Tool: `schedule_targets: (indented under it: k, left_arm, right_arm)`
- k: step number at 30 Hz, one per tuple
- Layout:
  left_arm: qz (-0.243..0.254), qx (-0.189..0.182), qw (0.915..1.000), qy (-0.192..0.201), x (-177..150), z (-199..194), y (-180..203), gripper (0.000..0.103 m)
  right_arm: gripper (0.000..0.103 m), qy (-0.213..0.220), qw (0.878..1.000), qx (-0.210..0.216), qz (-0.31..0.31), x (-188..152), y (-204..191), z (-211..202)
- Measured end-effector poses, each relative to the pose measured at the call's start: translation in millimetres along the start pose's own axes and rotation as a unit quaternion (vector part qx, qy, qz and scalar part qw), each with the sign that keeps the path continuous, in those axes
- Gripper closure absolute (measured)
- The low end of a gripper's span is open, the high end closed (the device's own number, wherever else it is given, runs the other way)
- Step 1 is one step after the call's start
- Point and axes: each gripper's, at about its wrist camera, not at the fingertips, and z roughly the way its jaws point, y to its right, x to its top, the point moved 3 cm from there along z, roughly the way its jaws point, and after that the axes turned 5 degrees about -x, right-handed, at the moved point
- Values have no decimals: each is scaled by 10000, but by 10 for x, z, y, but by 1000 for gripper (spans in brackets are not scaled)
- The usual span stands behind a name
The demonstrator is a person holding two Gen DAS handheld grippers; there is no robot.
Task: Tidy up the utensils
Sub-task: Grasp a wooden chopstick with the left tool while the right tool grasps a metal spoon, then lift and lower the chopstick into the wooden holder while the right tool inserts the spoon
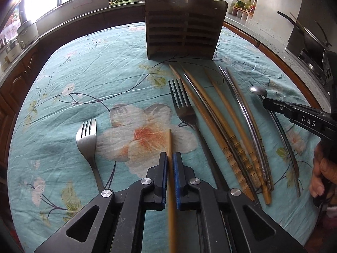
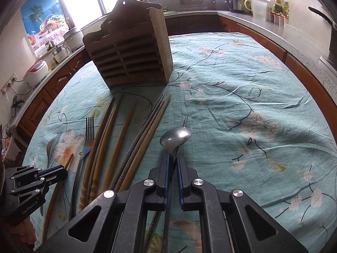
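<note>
Left gripper (image 1: pixel 170 158) clenched on one wooden chopstick (image 1: pixel 171 168), bottom centre of the left view. Right gripper (image 2: pixel 173 158) clenched on a metal spoon (image 2: pixel 175 137), bowl sticking out ahead. Remaining chopsticks (image 1: pixel 227 126) and two forks (image 1: pixel 183 105) lie on the floral tablecloth (image 1: pixel 84 80), centre-right. Wooden holder (image 1: pixel 183 25) stands upright, top centre.

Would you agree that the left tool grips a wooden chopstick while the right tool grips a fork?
Not quite: the right tool grips a spoon, not a fork, as the right wrist view shows. The left tool does grip a wooden chopstick.
</note>
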Motion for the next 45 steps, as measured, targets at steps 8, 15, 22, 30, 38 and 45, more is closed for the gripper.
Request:
schedule_targets:
  k: [8, 15, 22, 30, 38, 45]
  left_arm:
    - [-182, -284, 9985, 439, -14, -300, -102, 99]
    - [-341, -493, 9945, 864, -43, -638, -160, 99]
    - [-456, -700, 9871, 1367, -59, -1046, -241, 99]
    - [-538, -843, 9768, 1895, -53, -1427, -344, 99]
    - [-634, -823, 9664, 2349, 5, -1603, -436, 99]
    - [-704, -863, 9590, 2604, 115, -1538, -458, 99]
  right_arm:
    - [99, 110, 9998, 192, 25, 6, -12, -114]
    - [99, 371, 9990, 231, 45, 14, -55, -291]
    - [100, 955, 9948, 363, 44, 178, -131, -755]
    - [101, 1440, 9886, 449, 43, 399, -162, -1070]
    - [101, 1592, 9861, 474, 49, 565, -182, -1073]
    - [101, 1734, 9837, 478, 80, 733, -174, -1050]
